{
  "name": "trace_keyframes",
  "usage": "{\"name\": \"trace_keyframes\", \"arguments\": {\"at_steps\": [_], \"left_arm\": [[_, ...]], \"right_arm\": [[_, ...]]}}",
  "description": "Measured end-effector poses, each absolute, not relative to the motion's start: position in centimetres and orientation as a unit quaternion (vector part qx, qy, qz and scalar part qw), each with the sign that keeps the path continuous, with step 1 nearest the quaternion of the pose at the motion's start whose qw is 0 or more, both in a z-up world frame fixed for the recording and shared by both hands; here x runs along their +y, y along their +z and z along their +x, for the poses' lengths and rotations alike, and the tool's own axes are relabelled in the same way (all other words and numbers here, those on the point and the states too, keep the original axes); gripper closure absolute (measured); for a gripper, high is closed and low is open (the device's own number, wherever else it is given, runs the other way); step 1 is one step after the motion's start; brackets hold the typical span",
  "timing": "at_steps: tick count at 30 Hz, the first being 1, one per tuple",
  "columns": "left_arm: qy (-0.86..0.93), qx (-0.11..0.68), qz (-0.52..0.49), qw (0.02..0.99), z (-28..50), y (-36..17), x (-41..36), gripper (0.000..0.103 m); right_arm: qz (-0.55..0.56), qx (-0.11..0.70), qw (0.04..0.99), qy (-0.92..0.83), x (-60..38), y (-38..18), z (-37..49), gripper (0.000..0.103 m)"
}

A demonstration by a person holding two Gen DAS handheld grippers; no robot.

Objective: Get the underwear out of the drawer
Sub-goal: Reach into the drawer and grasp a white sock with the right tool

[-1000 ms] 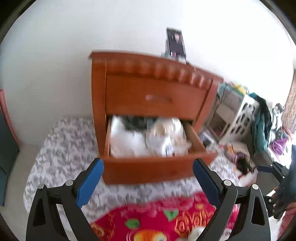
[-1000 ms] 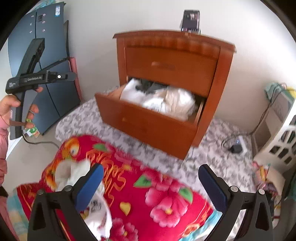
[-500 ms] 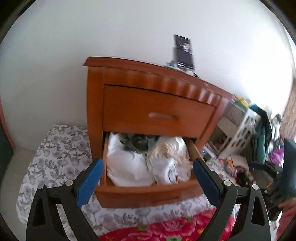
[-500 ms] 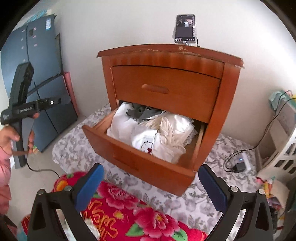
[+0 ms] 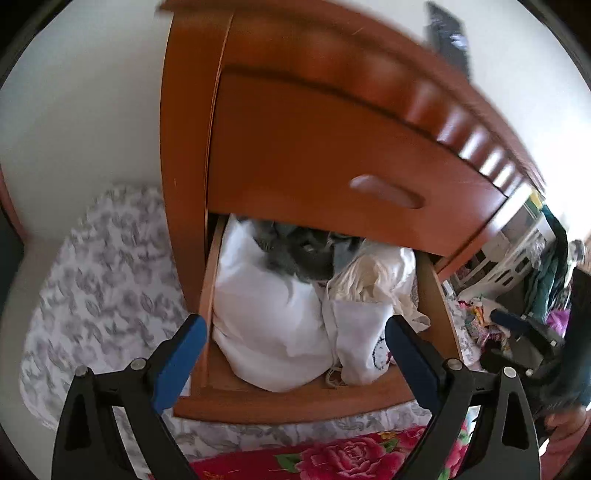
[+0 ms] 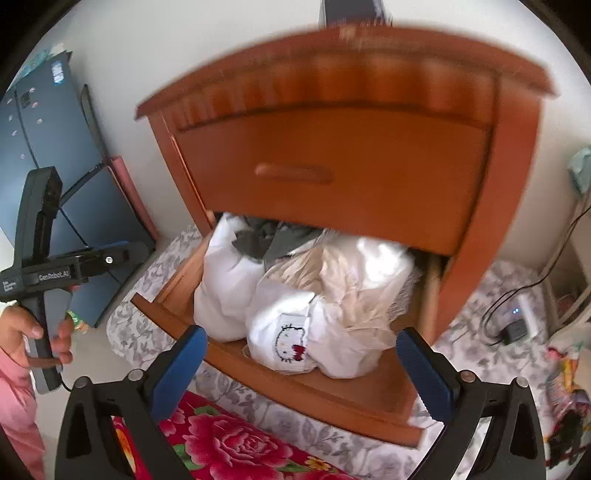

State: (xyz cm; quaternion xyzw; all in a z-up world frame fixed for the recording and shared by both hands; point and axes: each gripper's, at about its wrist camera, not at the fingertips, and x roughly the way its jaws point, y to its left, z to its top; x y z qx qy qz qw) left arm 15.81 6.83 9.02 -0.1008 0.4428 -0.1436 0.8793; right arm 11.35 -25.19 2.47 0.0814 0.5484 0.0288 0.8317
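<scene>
The lower drawer (image 5: 295,406) (image 6: 295,387) of a wooden nightstand stands pulled out, packed with clothes. A white garment with a cat print (image 6: 291,343) (image 5: 369,350) lies at the front, a white bundle (image 5: 266,325) (image 6: 225,288) to its left, a cream garment (image 6: 354,280) behind it and a grey garment (image 5: 303,254) (image 6: 266,240) at the back. My left gripper (image 5: 295,325) hovers open above the drawer's front, empty. My right gripper (image 6: 301,334) is open too, just before the cat-print garment, touching nothing.
The upper drawer (image 6: 325,177) is shut, and a phone (image 5: 447,33) stands on top. A grey floral sheet (image 5: 103,280) and red rose blanket (image 6: 236,446) cover the floor. Blue panels (image 6: 40,147) lean at left; a charger (image 6: 515,328) and white basket (image 5: 513,258) sit right.
Both grippers have moved forward and down toward the open drawer, which now fills each view. Both stay open and empty; the clothes have not shifted.
</scene>
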Motion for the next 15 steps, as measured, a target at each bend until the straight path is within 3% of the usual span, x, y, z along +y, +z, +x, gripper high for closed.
{"name": "trace_keyframes", "arguments": {"at_steps": [15], "left_arm": [[-0.146, 0.493, -0.134, 0.847, 21.2, 4.7, 5.0, 0.006]], "right_arm": [[0.129, 0.624, 0.770, 0.029, -23.9, -6.5, 17.7, 0.004]]}}
